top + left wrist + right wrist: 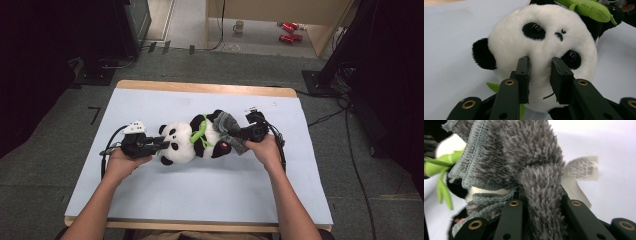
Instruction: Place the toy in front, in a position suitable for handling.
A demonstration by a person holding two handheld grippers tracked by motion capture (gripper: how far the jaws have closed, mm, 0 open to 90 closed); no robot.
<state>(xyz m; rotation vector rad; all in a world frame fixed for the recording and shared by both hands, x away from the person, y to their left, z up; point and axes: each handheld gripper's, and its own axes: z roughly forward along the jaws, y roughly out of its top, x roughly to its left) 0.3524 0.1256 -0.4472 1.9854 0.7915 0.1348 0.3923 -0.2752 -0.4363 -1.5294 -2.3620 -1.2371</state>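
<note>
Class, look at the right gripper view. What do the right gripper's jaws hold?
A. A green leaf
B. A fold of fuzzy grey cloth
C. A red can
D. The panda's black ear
B: the right gripper is shut on a bunched fold of the grey cloth, which rises between its jaws; the high view shows that cloth at the panda's lower end.

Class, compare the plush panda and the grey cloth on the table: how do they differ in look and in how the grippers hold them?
The plush panda is black and white with green leaves; the grey cloth is one shaggy grey with a stitched hem. The panda is a rounded stuffed body; the cloth is thin and bunched. The left gripper pinches the panda's head; the right gripper clamps a fold of the cloth. Both are soft and fuzzy.
</note>
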